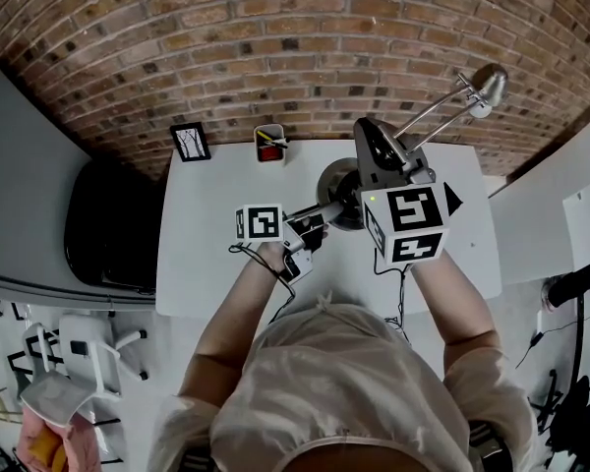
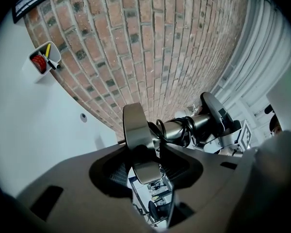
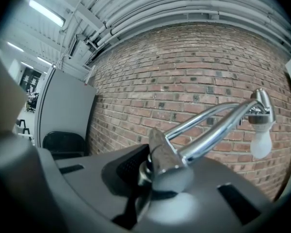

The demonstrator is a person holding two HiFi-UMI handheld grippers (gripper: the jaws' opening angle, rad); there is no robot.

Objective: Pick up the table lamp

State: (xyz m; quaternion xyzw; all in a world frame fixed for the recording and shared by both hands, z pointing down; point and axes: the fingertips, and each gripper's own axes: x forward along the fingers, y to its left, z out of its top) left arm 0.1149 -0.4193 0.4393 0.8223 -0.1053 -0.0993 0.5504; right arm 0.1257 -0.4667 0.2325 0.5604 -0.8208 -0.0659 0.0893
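Gripping the table lamp [image 1: 489, 85]: left gripper [image 2: 144, 154] jaws clamp its base disc [image 2: 135, 127], right gripper [image 3: 157, 174] jaws pinch the arm [image 3: 202, 147] reaching toward two o'clock; I expect slippery, bottom-heavy chrome.

Silver lamp [image 1: 435, 119], red brick wall [image 1: 275, 47]

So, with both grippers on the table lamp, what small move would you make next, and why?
Probably raise both together, slowly and level. The left gripper grips the table lamp by its base rim, the right gripper is shut on its arm joint, and its long arm leans toward the brick wall, so uneven lifting could tip it.
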